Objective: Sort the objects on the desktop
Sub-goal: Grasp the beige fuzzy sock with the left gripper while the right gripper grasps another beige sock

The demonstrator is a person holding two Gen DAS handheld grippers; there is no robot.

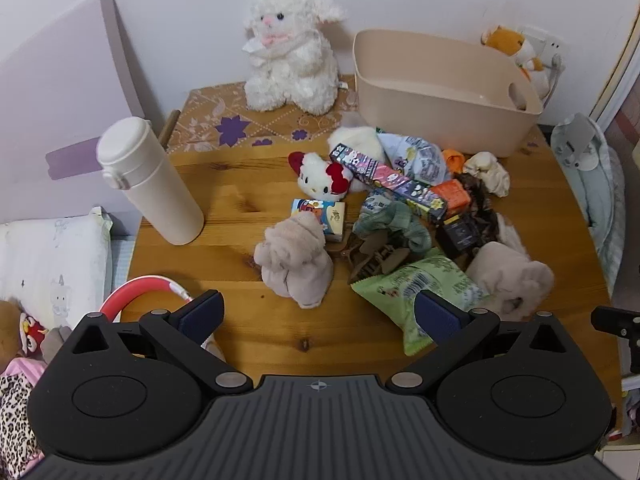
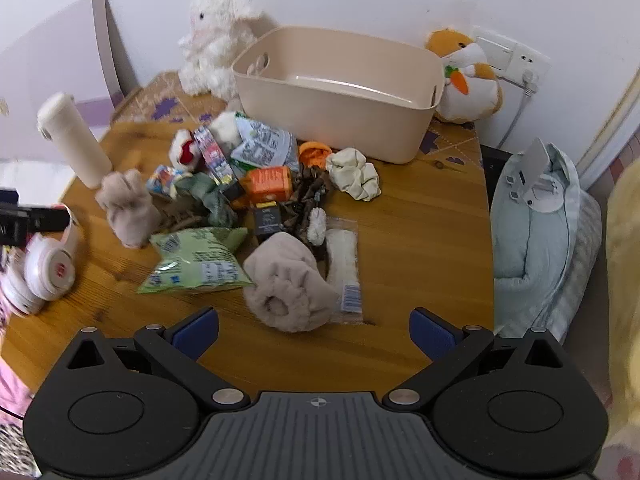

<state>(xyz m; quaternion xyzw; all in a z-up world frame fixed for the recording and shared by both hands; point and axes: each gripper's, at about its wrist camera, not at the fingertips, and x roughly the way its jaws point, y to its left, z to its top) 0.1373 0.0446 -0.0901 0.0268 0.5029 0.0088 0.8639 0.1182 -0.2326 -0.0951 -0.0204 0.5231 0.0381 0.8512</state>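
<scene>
A heap of small things lies mid-table: a green snack bag (image 1: 416,292) (image 2: 196,260), two beige rolled cloths (image 1: 296,264) (image 2: 288,284), a cat plush (image 1: 320,178), a long purple printed box (image 1: 388,180), an orange box (image 2: 270,184) and a cream scrunchie (image 2: 354,174). An empty beige basket (image 1: 444,120) (image 2: 340,120) stands behind the heap. My left gripper (image 1: 318,318) hovers open over the table's near edge, nothing between its blue pads. My right gripper (image 2: 314,330) is open too, just in front of the nearer beige cloth.
A white bottle (image 1: 152,184) (image 2: 76,144) stands upright at the left. Red-and-white headphones (image 2: 48,264) lie at the near left edge. A white lamb plush (image 1: 292,52) and an orange plush (image 2: 468,80) sit against the wall. A pale blue cushion (image 2: 536,240) lies right of the table.
</scene>
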